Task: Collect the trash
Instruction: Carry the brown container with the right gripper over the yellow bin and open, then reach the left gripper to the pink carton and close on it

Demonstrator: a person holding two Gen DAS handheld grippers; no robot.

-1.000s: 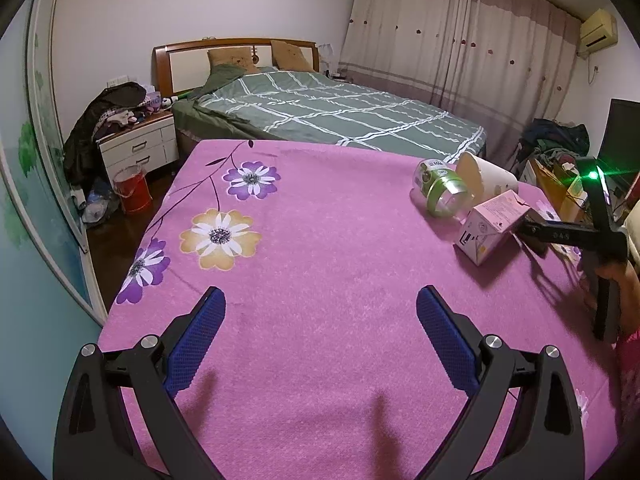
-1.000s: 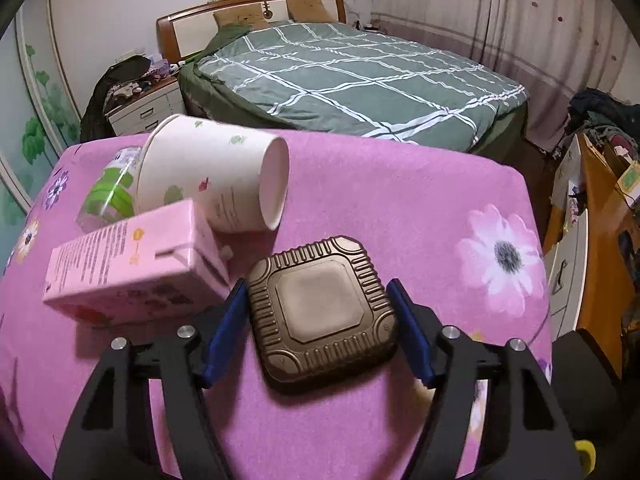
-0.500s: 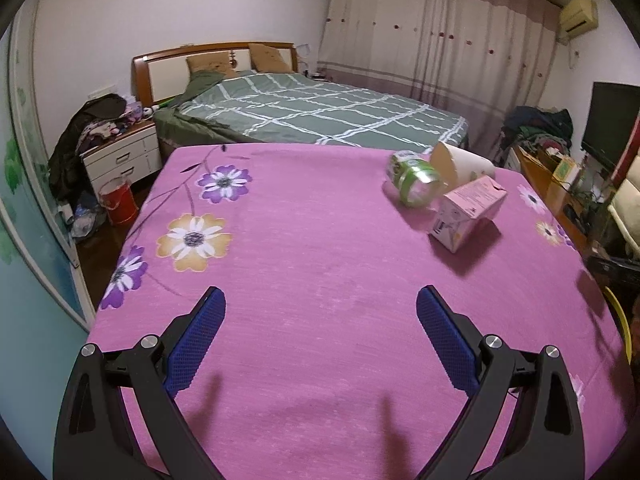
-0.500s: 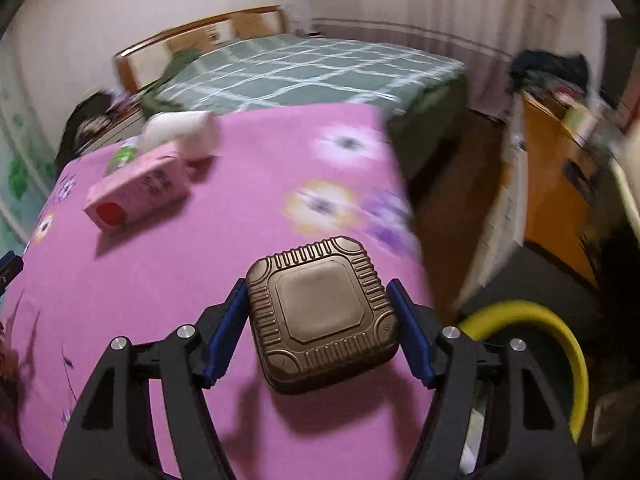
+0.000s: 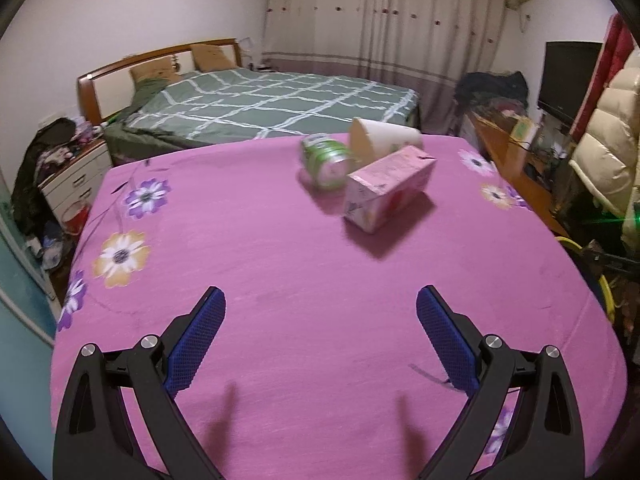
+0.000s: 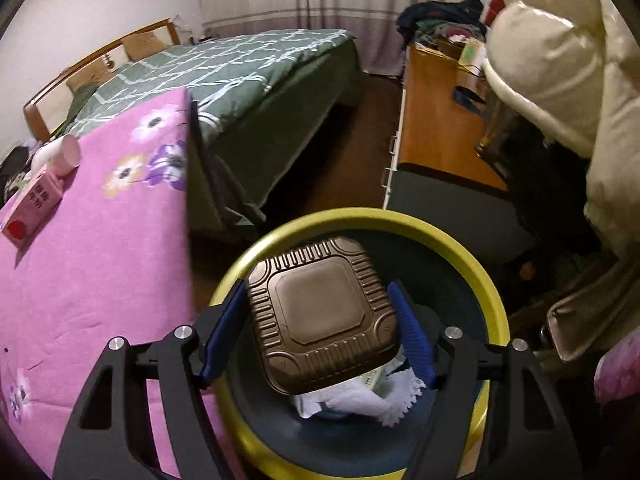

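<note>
Left-wrist view, left to right. The left gripper (image 5: pixel 318 324) hovered over the near part of a table draped in a pink floral cloth (image 5: pixel 248 248), its two blue-padded fingers (image 5: pixel 196 340) spread wide with nothing between them. Farther along the cloth, right of centre, three pieces of trash lay in a tight cluster: a green can (image 5: pixel 326 160) on its side, a white paper cup (image 5: pixel 380 138) tipped over just behind it, and a pink carton (image 5: pixel 390 188) lying in front of the cup and beside the can. Whether these touched one another could not be told. A bed with a green checked cover (image 5: pixel 272 108) stood beyond the table.

Right-wrist view, left to right. The cloth-covered table (image 6: pixel 100 264) filled the left side, with the pink carton (image 6: pixel 32 208) and the paper cup (image 6: pixel 60 154) near its far end. At centre, the right gripper (image 6: pixel 320 320) pinched a brown ribbed square container (image 6: pixel 322 312) between its blue pads (image 6: pixel 412 340), one pad pressed against each side. The container was held above the mouth of a yellow-rimmed bin (image 6: pixel 472 264) standing just beside the table edge; crumpled white paper (image 6: pixel 360 398) lay inside the bin beneath it. A wooden cabinet (image 6: pixel 432 128) and a cream padded jacket (image 6: pixel 560 60) occupied the right side.
</note>
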